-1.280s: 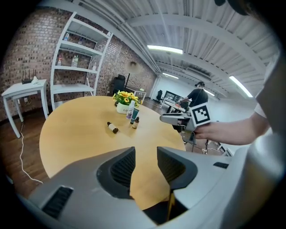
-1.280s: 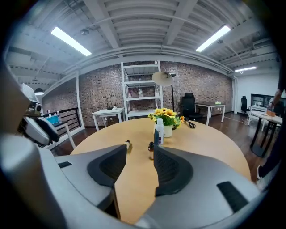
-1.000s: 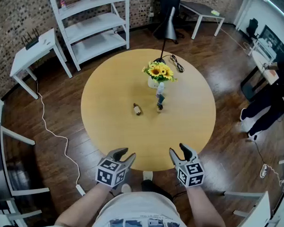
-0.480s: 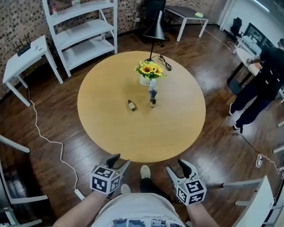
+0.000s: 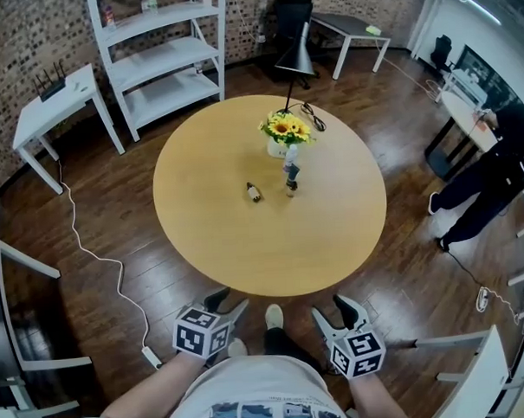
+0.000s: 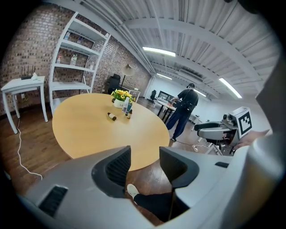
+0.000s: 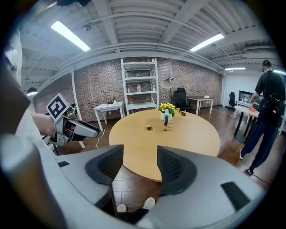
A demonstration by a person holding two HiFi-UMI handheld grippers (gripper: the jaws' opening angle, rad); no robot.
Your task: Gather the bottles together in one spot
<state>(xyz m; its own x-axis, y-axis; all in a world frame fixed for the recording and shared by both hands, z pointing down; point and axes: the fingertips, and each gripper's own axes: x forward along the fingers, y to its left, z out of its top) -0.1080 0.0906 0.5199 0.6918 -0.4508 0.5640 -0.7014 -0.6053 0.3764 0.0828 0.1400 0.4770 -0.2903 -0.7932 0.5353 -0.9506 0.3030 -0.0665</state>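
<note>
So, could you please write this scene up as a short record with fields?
Table: round wooden table
Bottles: small brown bottle lying on its side, alone; tall bottle and short bottle upright close together, to its right
Flowers: sunflowers behind the upright pair
Left gripper: jaws apart, just been opening, nothing between them, off the table's near edge
Right gripper: jaws apart, just been opening, nothing between them, off the table's near edge
Task state: lying bottle not yet with the pair

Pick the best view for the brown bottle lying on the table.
Head view: the brown bottle shows from above, on its side, apart from the upright bottles. Both gripper views show it small, far off, at a low angle.
</note>
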